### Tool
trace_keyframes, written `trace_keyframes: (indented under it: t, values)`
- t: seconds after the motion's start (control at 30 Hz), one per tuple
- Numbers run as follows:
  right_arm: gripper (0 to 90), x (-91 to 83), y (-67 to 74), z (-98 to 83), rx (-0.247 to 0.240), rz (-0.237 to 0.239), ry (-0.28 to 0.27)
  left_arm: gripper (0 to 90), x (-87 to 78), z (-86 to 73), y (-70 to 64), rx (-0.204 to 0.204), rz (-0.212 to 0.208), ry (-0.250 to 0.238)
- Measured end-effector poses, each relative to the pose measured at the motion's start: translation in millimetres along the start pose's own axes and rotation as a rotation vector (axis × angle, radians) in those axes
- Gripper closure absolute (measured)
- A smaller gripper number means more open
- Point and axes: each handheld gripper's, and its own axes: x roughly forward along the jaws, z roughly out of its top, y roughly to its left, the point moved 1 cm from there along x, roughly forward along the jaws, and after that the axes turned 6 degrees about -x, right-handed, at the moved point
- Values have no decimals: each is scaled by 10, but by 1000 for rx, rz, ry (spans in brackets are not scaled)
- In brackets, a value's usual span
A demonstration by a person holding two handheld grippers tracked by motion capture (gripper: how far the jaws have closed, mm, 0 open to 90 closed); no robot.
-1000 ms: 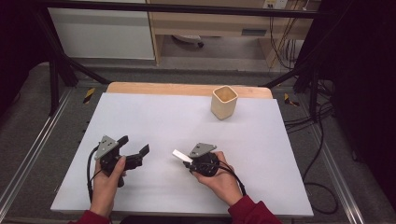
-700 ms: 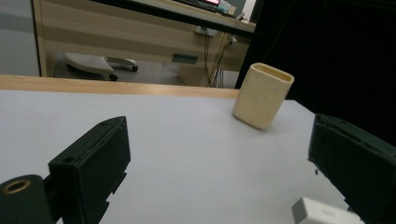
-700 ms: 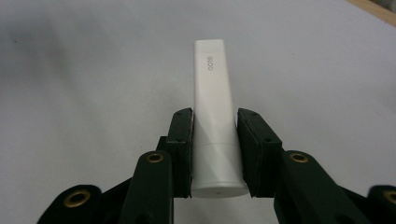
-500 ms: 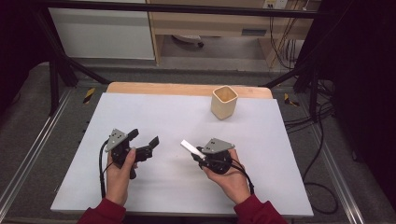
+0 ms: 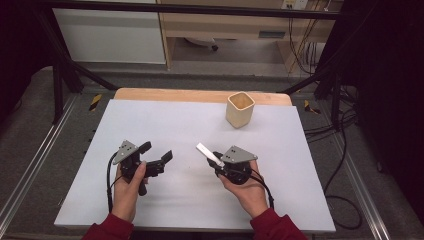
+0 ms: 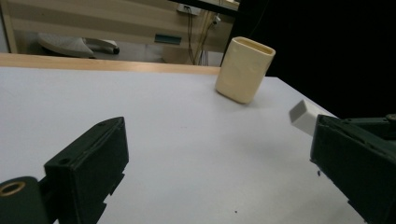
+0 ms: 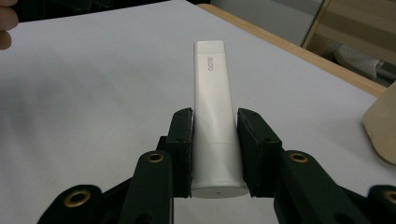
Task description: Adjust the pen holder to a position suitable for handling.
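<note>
Where the white table top point(image 5: 165, 125) carries the work, the right gripper point(image 7: 214, 144) pinches a flat white plastic tube point(image 7: 214, 126) by its capped end between both black pads, the tube's sealed end jutting forward above the surface; the left gripper point(image 5: 157, 155) stands beside it, jaws spread with nothing between them. A cream rounded-square cup point(image 5: 240, 109) stands upright near the table's far edge, well apart from both grippers; a hand point(image 5: 248, 192) bears the right gripper.

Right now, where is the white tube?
The white tube is clamped between the right gripper jaws, off the table, right of centre in the high view, pointing toward the left gripper, nearer the person than the beige cup.
</note>
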Motion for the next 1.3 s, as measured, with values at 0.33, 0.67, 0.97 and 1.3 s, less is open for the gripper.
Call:
trace_keyframes:
  t: [0.33, 0.67, 0.97, 1.3]
  values:
    - [674, -13, 52, 25, -27, -53, -59, 41, 5, 29, -116, -49, -60, 2]
    - [674, -8, 62, 29, -24, -60, -72, 42, 2, 38, -160, -47, -69, -13]
    - [673, -1, 111, 49, -29, -53, -94, 41, 13, 46, -252, -53, -107, -16]
    - [673, 44, 200, 57, -44, -42, -94, 36, 30, 34, -303, -52, -121, -7]
